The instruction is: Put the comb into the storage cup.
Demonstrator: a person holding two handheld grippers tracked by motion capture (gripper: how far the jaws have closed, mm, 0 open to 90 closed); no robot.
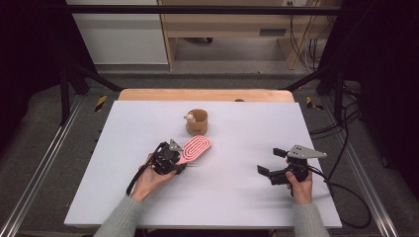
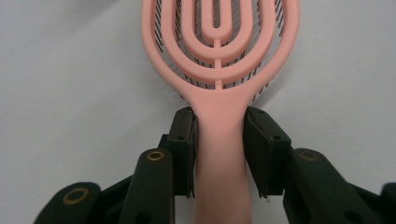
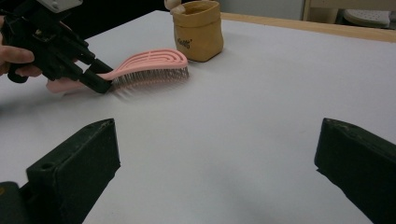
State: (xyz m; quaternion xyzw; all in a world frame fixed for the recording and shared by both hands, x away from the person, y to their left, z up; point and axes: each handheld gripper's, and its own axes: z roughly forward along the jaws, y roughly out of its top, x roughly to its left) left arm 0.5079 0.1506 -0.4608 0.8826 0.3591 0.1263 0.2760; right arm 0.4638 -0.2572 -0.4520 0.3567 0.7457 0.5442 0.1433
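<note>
Left gripper (image 2: 218, 140) clamped on handle of pink hairbrush (image 1: 196, 147), bristles down on white tabletop (image 1: 237, 197); right gripper (image 1: 269, 162) wide apart, holding nothing, well clear of brush; tan fabric cup (image 1: 197, 122) just beyond brush head; wooden shelving and cables behind table.

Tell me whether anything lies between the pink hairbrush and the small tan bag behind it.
Nothing visible does. The pink hairbrush lies bristles down with its handle between the left gripper pads, and only bare white table separates its head from the tan bag. The right gripper stands open, well off to the side.
</note>
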